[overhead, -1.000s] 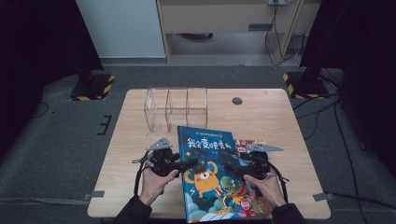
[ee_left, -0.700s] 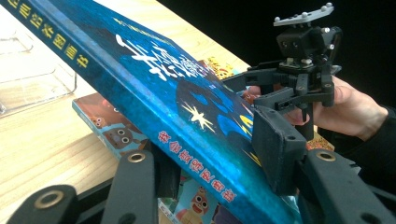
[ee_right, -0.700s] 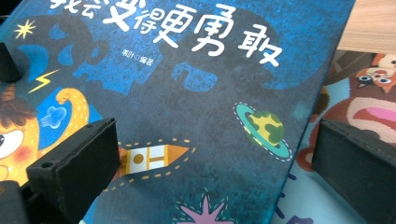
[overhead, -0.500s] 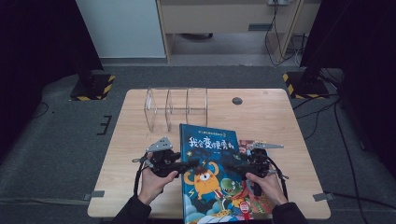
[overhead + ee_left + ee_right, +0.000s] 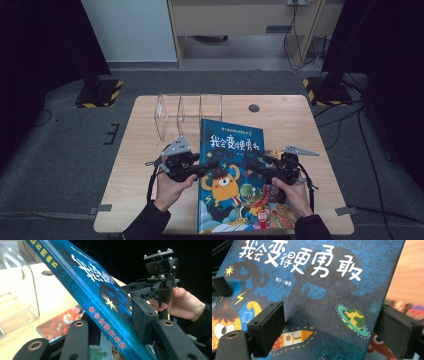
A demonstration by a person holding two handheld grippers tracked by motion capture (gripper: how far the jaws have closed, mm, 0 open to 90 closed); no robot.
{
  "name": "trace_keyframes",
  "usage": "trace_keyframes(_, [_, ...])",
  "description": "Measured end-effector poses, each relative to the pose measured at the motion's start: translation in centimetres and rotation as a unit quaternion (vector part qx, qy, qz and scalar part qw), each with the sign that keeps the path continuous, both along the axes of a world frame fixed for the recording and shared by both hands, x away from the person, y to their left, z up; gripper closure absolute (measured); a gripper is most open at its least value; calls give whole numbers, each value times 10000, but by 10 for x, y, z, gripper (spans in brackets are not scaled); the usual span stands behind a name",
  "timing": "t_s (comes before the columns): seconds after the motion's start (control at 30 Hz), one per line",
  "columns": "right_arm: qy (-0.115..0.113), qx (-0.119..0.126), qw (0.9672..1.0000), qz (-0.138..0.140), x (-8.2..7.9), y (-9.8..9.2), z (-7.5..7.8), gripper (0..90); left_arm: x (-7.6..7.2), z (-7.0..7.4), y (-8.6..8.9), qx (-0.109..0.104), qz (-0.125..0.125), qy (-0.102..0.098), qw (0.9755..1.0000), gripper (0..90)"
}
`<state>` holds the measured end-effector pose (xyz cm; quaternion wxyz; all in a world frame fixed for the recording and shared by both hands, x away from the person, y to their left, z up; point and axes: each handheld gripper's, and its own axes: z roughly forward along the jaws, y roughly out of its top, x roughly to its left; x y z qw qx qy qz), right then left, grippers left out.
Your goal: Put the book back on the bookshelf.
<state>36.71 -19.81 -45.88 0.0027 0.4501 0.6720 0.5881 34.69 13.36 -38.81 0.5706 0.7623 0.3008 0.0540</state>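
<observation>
A blue picture book (image 5: 227, 150) with a monster on its cover hangs tilted above the table, far end raised. My left gripper (image 5: 212, 165) comes at its spine edge. In the left gripper view its jaws have just been closing, and the spine (image 5: 100, 290) sits clamped between the pads of my left gripper (image 5: 111, 322). My right gripper (image 5: 252, 165) reaches over the book's right edge. Its jaws have been closing too but still stand wide. In the right gripper view one pad (image 5: 265, 327) lies over the cover (image 5: 324, 290) and the other stands beyond the edge.
A second, reddish picture book (image 5: 280, 215) lies flat on the wooden table (image 5: 145, 150) under the blue one. A clear acrylic divider rack (image 5: 187, 112) stands just beyond the book's far end. A dark round grommet (image 5: 254, 108) sits to the rack's right.
Both hands have risen a little and the blue book has come up off the lower book, its far end now nearer the rack.
</observation>
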Motion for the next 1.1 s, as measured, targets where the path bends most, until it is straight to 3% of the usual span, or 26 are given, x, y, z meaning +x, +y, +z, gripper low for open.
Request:
trace_keyframes(0.3, [-622, -71, 9975, -341, 8, -8, 27, 179, 8, 21, -9, 1, -35, -258, 9997, 647])
trace_keyframes(0.5, [-1058, -110, 9927, -566, 11, -13, 46, 216, 10, 28, -14, -73, -124, -378, 9992, 677])
trace_keyframes(0.67, [-1389, 32, 9882, -639, 11, -17, 59, 235, 9, 33, -15, -74, -186, -483, 9986, 705])
trace_keyframes(0.83, [-1723, 41, 9826, -699, 9, -19, 74, 264, 8, 34, -16, 16, -232, -593, 9980, 730])
trace_keyframes(0.93, [-1946, -78, 9782, -720, 5, -18, 79, 274, 7, 31, -16, 53, -255, -626, 9977, 742])
trace_keyframes(1.03, [-2127, -192, 9747, -653, 0, -18, 78, 277, 5, 25, -11, -45, -360, -639, 9973, 752])
trace_keyframes(1.1, [-2110, -284, 9754, -574, -2, -16, 74, 265, 3, 22, -9, -76, -481, -657, 9967, 766])
